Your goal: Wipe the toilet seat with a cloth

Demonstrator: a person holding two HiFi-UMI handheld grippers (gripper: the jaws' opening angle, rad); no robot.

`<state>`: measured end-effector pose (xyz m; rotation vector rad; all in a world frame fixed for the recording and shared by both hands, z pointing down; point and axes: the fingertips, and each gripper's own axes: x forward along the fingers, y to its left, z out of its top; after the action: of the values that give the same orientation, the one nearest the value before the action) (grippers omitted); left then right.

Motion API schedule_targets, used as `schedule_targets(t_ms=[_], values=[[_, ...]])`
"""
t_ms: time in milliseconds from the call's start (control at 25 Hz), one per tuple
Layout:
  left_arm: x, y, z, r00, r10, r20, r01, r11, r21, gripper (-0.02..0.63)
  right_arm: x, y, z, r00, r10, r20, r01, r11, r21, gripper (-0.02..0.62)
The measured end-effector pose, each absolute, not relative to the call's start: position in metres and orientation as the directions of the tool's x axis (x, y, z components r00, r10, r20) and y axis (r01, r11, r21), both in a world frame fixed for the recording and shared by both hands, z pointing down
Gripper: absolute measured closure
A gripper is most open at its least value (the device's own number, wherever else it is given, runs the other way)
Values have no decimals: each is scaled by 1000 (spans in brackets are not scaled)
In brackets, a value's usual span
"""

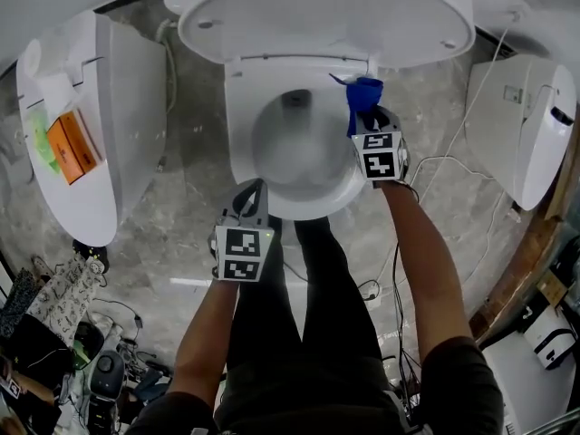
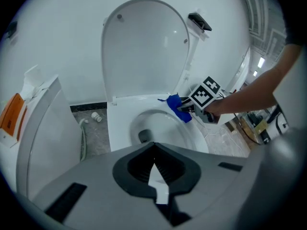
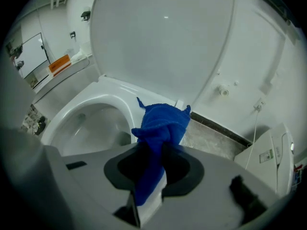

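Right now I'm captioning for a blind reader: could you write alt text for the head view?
Seen from above, the right tool holds a blue cloth at the back right rim of an open white toilet. The left tool, shut and empty, hangs by the bowl's front left edge.

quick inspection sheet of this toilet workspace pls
surface: toilet rim white, no marks seen; lid up
job's things: blue cloth at the rim's right rear
clutter: bags and gear on the floor, near left
grippers: right gripper shut on the cloth; left gripper shut, empty, by the rim's front
cables: white cable and black cables at right
surroundings: grey floor; left unit and right unit, both white
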<state>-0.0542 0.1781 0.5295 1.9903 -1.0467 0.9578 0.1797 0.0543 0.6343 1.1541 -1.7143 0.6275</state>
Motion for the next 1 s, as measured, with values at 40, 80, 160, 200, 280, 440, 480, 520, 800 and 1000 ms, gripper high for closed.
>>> schedule_targets(t_ms=[40, 80, 160, 200, 280, 440, 480, 520, 800, 1000], values=[[-54, 179, 531, 407, -359, 840, -867, -440, 232, 597, 183, 61, 635, -108, -414, 904, -897, 432, 90, 508], [-53, 180, 533, 409, -355, 840, -867, -437, 238, 597, 186, 67, 636, -106, -410, 906, -895, 437, 93, 508], [-51, 182, 535, 413, -349, 841, -868, -431, 248, 597, 189, 80, 637, -107, -405, 908, -888, 450, 96, 508], [-50, 183, 536, 414, -346, 842, -868, -430, 250, 597, 190, 86, 637, -107, -401, 910, -884, 457, 98, 508], [-46, 184, 535, 418, -343, 841, -865, -433, 253, 597, 192, 102, 636, -107, -390, 914, -873, 476, 101, 508], [-40, 183, 538, 418, -341, 842, -862, -441, 249, 597, 191, 135, 636, -116, -378, 918, -833, 541, 118, 508], [-40, 183, 539, 416, -340, 843, -863, -438, 250, 597, 190, 142, 636, -121, -375, 919, -828, 549, 114, 508], [-39, 183, 540, 416, -339, 844, -865, -433, 253, 597, 190, 150, 636, -126, -371, 920, -825, 555, 111, 508], [-37, 186, 551, 409, -328, 852, -874, -409, 262, 597, 179, 201, 637, -147, -334, 931, -800, 593, 86, 508], [-39, 180, 551, 400, -337, 852, -884, -386, 263, 597, 162, 241, 638, -195, -275, 942, -797, 604, 11, 508]])
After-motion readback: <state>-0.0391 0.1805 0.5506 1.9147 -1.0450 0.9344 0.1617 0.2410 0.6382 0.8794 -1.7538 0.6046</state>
